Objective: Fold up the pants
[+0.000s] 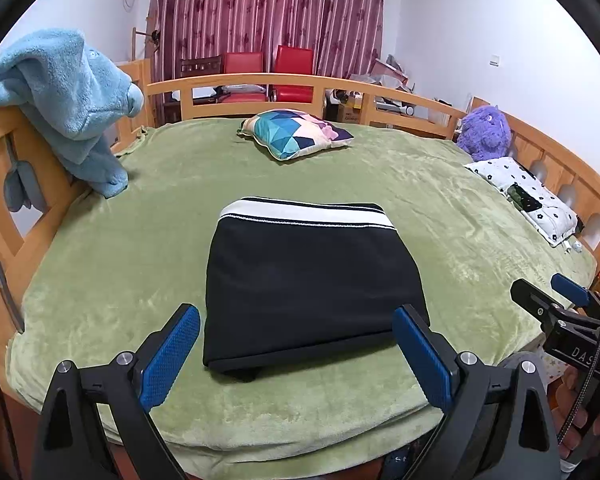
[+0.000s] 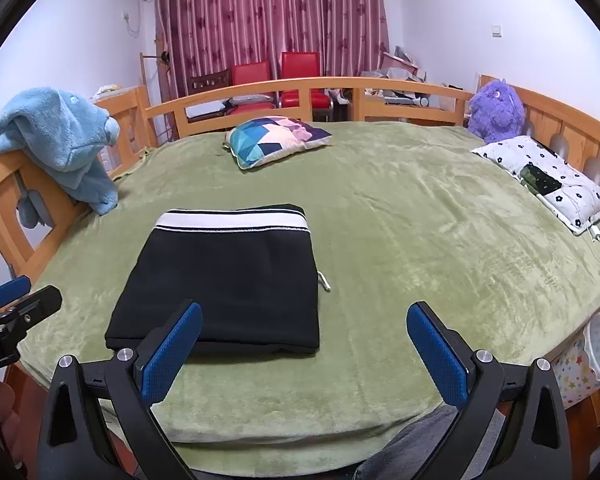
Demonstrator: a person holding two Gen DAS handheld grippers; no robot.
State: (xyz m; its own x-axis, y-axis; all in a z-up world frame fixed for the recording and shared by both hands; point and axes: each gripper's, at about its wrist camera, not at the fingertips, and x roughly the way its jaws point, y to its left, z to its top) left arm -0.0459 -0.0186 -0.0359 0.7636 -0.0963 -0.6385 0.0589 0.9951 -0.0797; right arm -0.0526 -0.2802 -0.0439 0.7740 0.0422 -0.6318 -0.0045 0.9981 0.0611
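The black knit pants with the white striped waistband [image 1: 312,280] lay folded into a compact rectangle on the green plush bedspread [image 1: 440,208], near the bed's front edge, waistband at twelve o'clock and the folded edge at six. To my eye the folding was essentially done: the bundle looked square and layered, with only a short white drawstring end [image 2: 324,281] poking out on its three o'clock side.

The left gripper [image 1: 296,354] hung just above the near edge of the bundle, its blue-padded jaws spread wide and holding nothing, one pad to either side of the pants' front corners. The right gripper [image 2: 304,354] hovered at the bundle's five o'clock, jaws likewise spread and empty, apart from the cloth. If anything remained, I judged it would be a last tidy: tucking in that drawstring or smoothing the top layer, which would call for a light touch so the stack did not slide on the plush.

Nothing stood in the way. A teal-and-pink geometric cushion [image 1: 296,133] sat well back at twelve o'clock, a blue fleece garment [image 1: 68,92] was draped over the wooden bed rail [image 1: 256,80] at ten, and a purple furry plush toy [image 1: 486,133] with a white flower-print pillow [image 1: 528,196] lay off at two, all well apart from the pants.
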